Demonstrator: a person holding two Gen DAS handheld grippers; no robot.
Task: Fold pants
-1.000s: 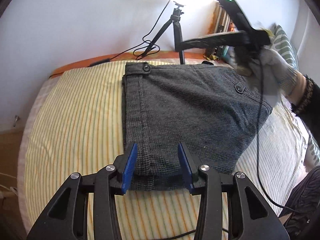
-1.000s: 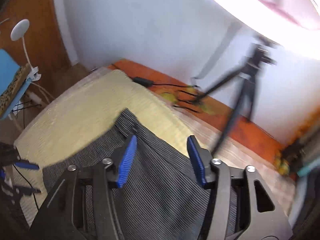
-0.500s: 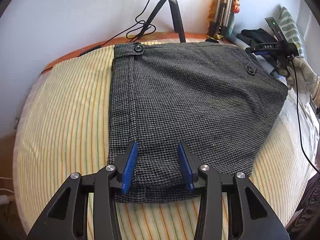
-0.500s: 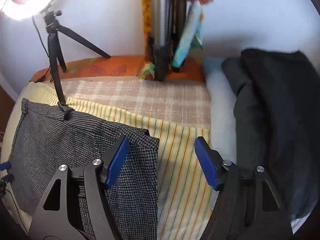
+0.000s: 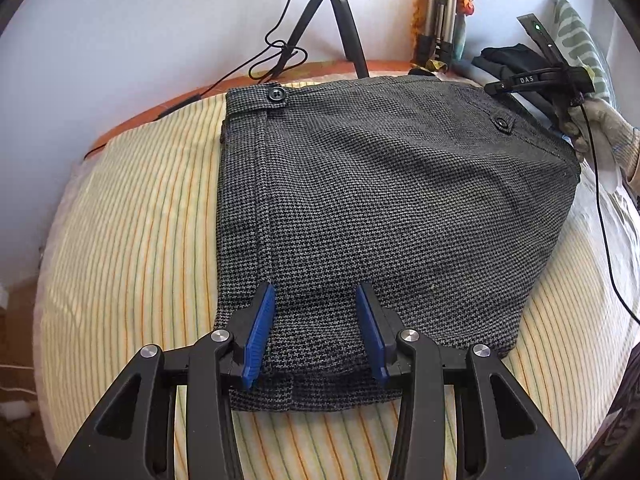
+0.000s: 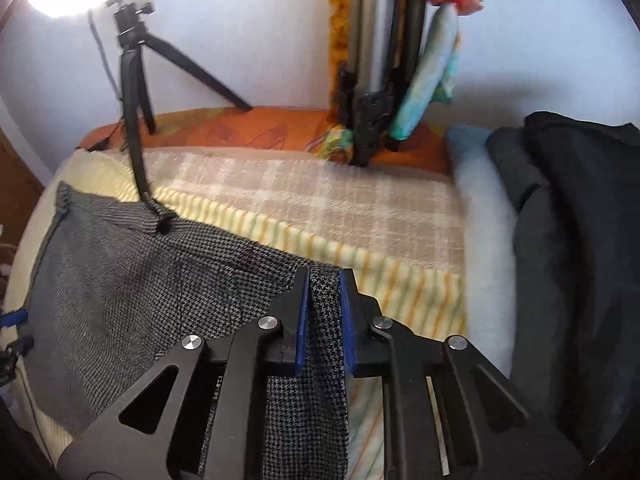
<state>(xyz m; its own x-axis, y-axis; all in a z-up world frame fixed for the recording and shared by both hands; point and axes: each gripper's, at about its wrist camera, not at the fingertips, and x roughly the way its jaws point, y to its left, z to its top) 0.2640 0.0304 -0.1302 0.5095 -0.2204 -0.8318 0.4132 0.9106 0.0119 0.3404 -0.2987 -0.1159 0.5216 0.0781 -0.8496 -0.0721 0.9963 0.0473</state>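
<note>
- Left gripper [image 5: 316, 330]: nearest the lens in the left wrist view; its blue pads stand well apart with nothing between them, poised over the near hem of the pants [image 5: 384, 216].
- Pants: a dark houndstooth pair, folded to a compact block and lying flat on the striped bedspread [image 5: 132, 248]. The near hem shows stacked layers, the lowest jutting out slightly toward the camera.
- Left edge of the pants: runs straight along the seam up to the waistband button [image 5: 277, 94]. Broad bare bedspread lies to its left.
- Right edge: slants from the near corner up to the far right corner, with a narrower strip of bare bedspread beside it.
- Right gripper [image 6: 323, 320]: its pads are closed tight on that far right corner, fabric pinched between them; whether the corner is lifted off the bed is hard to judge.
- A second button [image 5: 500, 122] sits near the held corner.
- Beyond the pants: a checked blanket [image 6: 320, 192] and an orange border reach the wall.
- Far edge: a black tripod [image 6: 136, 80] stands behind the waistband; dark folded clothes [image 6: 580, 240] lie at far right.
</note>
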